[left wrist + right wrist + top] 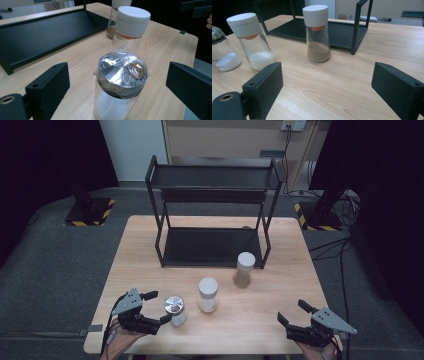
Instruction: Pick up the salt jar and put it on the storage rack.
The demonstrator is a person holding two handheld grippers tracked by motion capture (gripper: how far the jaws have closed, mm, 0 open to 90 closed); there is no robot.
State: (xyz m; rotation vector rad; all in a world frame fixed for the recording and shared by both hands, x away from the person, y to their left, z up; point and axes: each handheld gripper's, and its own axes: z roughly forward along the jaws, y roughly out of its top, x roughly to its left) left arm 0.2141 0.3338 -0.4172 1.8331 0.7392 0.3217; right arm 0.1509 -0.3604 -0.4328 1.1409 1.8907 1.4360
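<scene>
while the foil-capped jar [120, 85] is standing at the worktop's [260, 320] front left, we are bracketing it with the left claw [156, 307], jaws apart; next, closing gently. right claw [295, 314] is idling, agape.

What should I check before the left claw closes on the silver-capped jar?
1. Left claw open, jaws either side of the silver-capped jar: ok.
2. Jaws clear of the glass: ok in the left gripper view, with a gap on both sides.
3. Jar upright on the table: ok.
4. Loose plastic wrap over the cap could slip; grip on the glass below it: cannot tell.
5. Neighbouring white-capped jar stands apart from the jaws: ok.
6. Right claw open and away from the jars: ok.
</scene>
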